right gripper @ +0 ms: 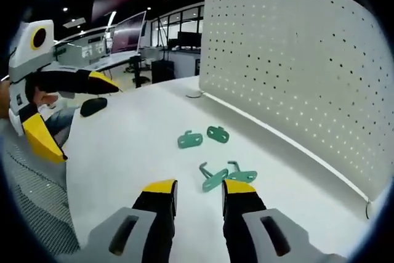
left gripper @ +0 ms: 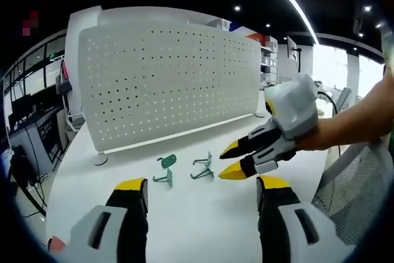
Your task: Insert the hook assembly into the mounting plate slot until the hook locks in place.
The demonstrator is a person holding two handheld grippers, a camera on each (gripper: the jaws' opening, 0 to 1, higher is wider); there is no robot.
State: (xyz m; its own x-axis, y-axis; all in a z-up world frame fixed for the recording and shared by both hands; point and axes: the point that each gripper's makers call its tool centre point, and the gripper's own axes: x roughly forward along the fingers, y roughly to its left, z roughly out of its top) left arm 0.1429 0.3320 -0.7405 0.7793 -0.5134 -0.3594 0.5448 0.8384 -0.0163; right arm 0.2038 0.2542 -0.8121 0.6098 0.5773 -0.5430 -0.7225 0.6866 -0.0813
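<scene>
Two small green mounting plates (left gripper: 165,161) (right gripper: 190,140) lie on the white table (left gripper: 184,226) (right gripper: 123,152) in front of the perforated panel. Just beside them lie two grey-green hook pieces (left gripper: 203,168) (right gripper: 213,180). In the left gripper view my left gripper (left gripper: 202,184) is open and empty, short of the parts. My right gripper (left gripper: 229,160) comes in from the right, its tips close to the hooks, jaws apart. In the right gripper view my right gripper (right gripper: 200,188) stands open with the hooks just beyond its tips. My left gripper (right gripper: 83,121) hangs open at the far left.
A tall white perforated panel (left gripper: 166,78) (right gripper: 295,78) stands along the table's far side on round feet. A dark mouse-like object (right gripper: 93,106) lies near the table's left end. A mesh chair back (left gripper: 351,189) is beside the table. Desks with monitors stand behind.
</scene>
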